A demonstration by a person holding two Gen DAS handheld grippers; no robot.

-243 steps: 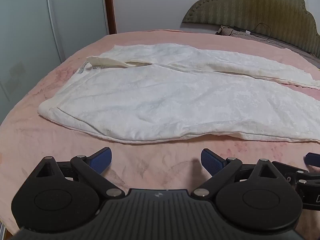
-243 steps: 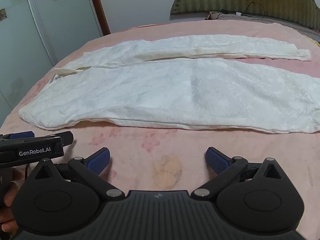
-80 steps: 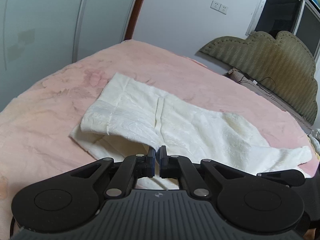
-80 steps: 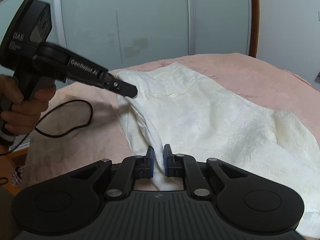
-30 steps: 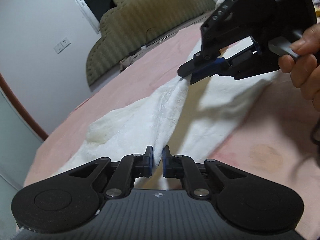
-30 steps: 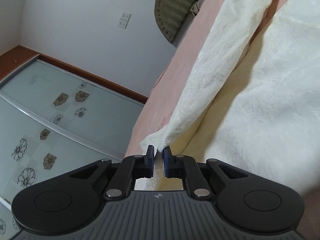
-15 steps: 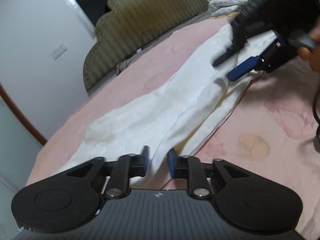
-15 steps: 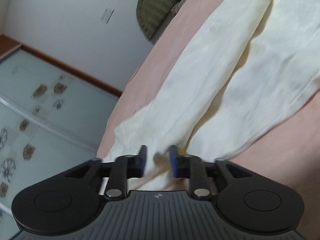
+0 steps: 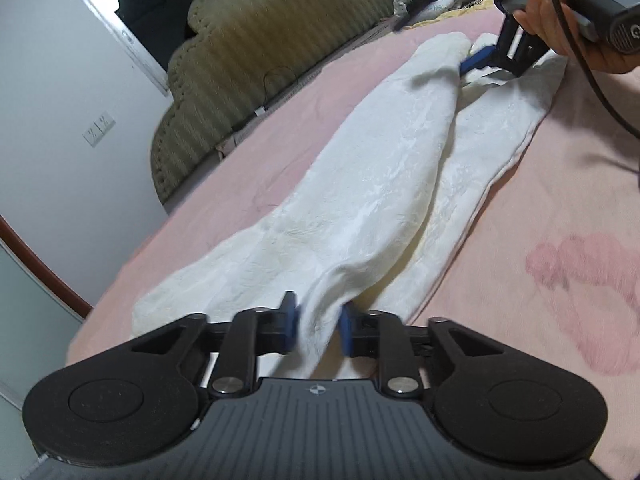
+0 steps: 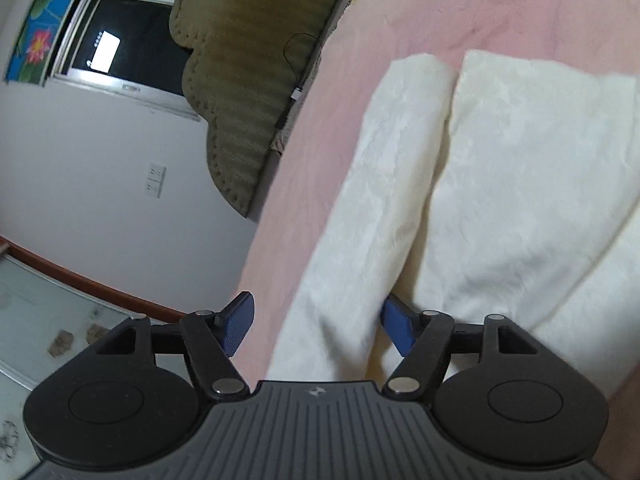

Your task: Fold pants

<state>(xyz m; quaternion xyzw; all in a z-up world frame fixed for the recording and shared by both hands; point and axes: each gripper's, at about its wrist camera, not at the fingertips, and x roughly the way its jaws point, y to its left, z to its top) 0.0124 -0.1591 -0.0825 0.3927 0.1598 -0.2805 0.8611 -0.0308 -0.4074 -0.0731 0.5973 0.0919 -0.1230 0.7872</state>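
Left wrist view: the white pants (image 9: 384, 184) run in a long band from the bottom centre of the frame up to the upper right, lying on the pink bedspread (image 9: 552, 208) with one leg folded over the other. The upper layer sits a little to the left, so a strip of the lower leg shows along its right edge. The left gripper (image 9: 317, 330) sits at the bottom centre, its blue pads parted, and a ridge of the white fabric rises between them; the cloth passes through the gap but the pads are not pressed onto it. Up in the top right corner the right gripper (image 9: 480, 60) hangs at the far end of the pants, one blue finger against the cloth, with the person's right hand (image 9: 560, 28) around its handle and a black cable (image 9: 592, 80) trailing down.

Right wrist view: that gripper (image 10: 318, 326) has its fingers spread wide at the bottom of the frame. The white fabric (image 10: 460, 200) fills the centre and right, and its near edge lies between the two blue pads, closer to the right one. The olive headboard (image 10: 256, 80) stands in the upper left.
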